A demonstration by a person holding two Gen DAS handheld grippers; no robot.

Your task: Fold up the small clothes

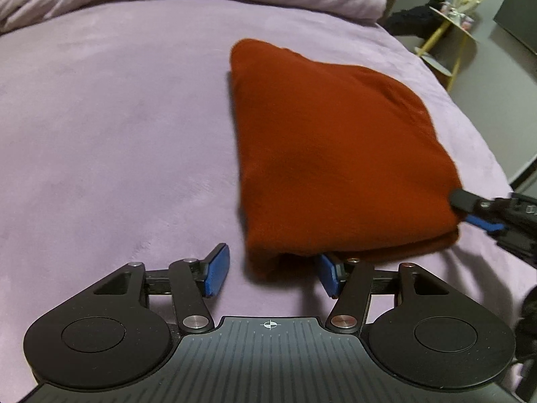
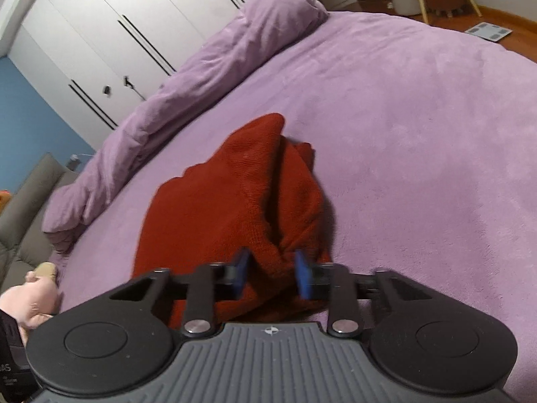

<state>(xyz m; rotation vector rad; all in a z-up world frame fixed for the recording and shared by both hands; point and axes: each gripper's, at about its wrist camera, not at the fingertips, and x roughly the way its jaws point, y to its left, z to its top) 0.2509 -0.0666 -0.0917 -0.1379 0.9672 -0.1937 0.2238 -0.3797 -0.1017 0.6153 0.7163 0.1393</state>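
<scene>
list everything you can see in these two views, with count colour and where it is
garment: one, rust red, folded, lying on the bed
bed cover: one, lilac, spread over the whole bed
duvet: one, lilac, bunched along the far edge of the bed
wardrobe: one, white with dark handle strips, behind the bed
side table: one, yellow legs, on the floor past the bed
scale: one, pale grey, on the wooden floor
soft toy: one, pale pink, beside the bed at lower left
left gripper: one, black with blue pads, open, at the garment's near corner
right gripper: one, black with blue pads, jaws apart around a fold of the garment
</scene>
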